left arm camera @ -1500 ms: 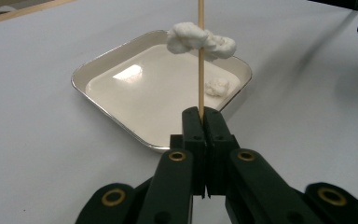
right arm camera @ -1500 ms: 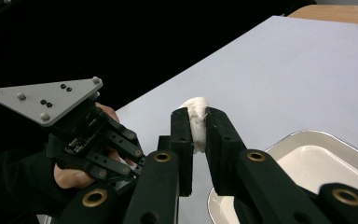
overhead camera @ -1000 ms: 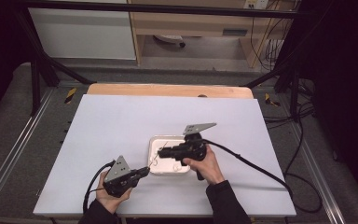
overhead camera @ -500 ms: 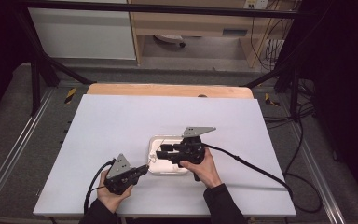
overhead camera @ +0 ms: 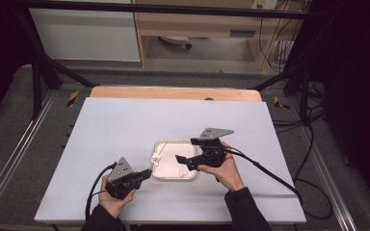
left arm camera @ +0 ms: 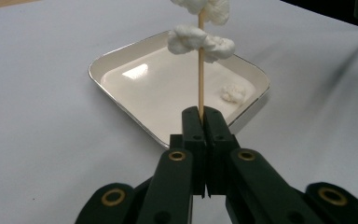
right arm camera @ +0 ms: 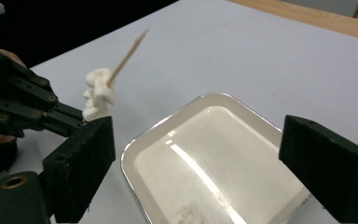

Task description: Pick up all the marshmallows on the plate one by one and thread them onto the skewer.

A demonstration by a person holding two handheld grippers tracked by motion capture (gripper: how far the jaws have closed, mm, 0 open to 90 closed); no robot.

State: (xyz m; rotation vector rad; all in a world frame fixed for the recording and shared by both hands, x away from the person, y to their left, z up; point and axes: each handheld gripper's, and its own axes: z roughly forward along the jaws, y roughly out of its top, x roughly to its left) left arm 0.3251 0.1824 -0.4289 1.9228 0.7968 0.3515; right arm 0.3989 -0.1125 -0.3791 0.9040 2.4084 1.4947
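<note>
Skewer (left arm camera: 200,70) stands clamped in left hand-held gripper (left arm camera: 200,116) — over tray (left arm camera: 121,60).

tray (left arm camera: 121,95): white and shiny, smooth like glazed china, with a thin silvery metal-looking rim
stick (left arm camera: 200,70): thin pale wood, smooth and matt
fluffy lumps (left arm camera: 200,39): white, soft and bumpy, like cotton or marshmallow
table (overhead camera: 125,125): flat white top, matt and smooth, with a bare light wood strip at the far edge
fingers (left arm camera: 216,140): black plastic, matt, with small brass-coloured metal rings
grey plate (overhead camera: 214,133): dull grey metal, flat
floor (overhead camera: 19,130): dark grey, rough like carpet
</note>
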